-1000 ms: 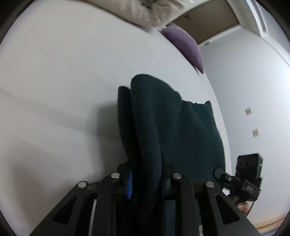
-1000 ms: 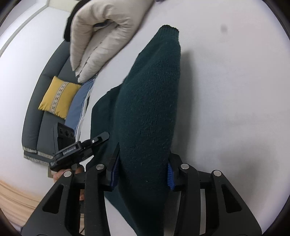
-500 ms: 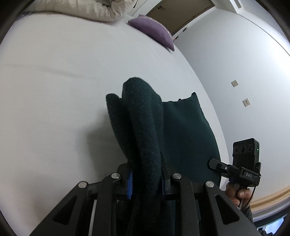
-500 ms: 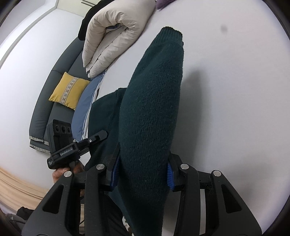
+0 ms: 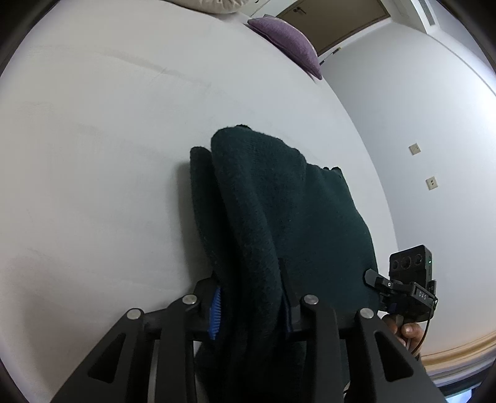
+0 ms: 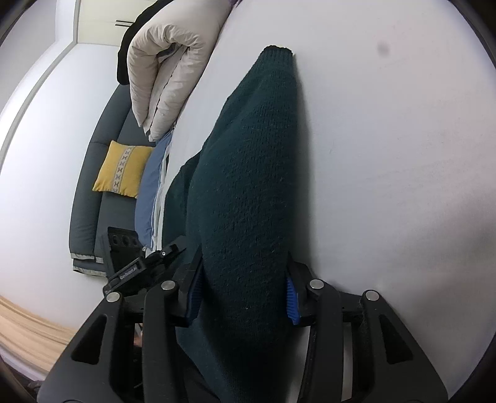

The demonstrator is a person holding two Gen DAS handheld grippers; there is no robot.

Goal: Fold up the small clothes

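Observation:
A dark green knitted sweater (image 5: 279, 201) is doubled over in a thick fold, its far end resting on the white bed sheet (image 5: 108, 155). My left gripper (image 5: 251, 297) has the fold between its blue pads; its jaws are opening, with the fabric still filling the gap. In the right wrist view the sweater (image 6: 248, 170) stretches away across the sheet (image 6: 387, 155), and my right gripper (image 6: 245, 291) is shut on its near edge. The right gripper's camera housing (image 5: 409, 266) shows at the sweater's right side, held by a hand (image 5: 409, 330).
A purple pillow (image 5: 288, 40) lies at the bed's far edge near a brown door (image 5: 334, 18). A rolled beige duvet (image 6: 167, 62) sits at the bed's far left. Beyond the bed stands a grey sofa (image 6: 86, 186) with a yellow cushion (image 6: 121, 167) and a blue cloth (image 6: 152, 192).
Both grippers have carried the sweater across the bed, and more of its far end now rests on the sheet. The left jaws stand slightly wider.

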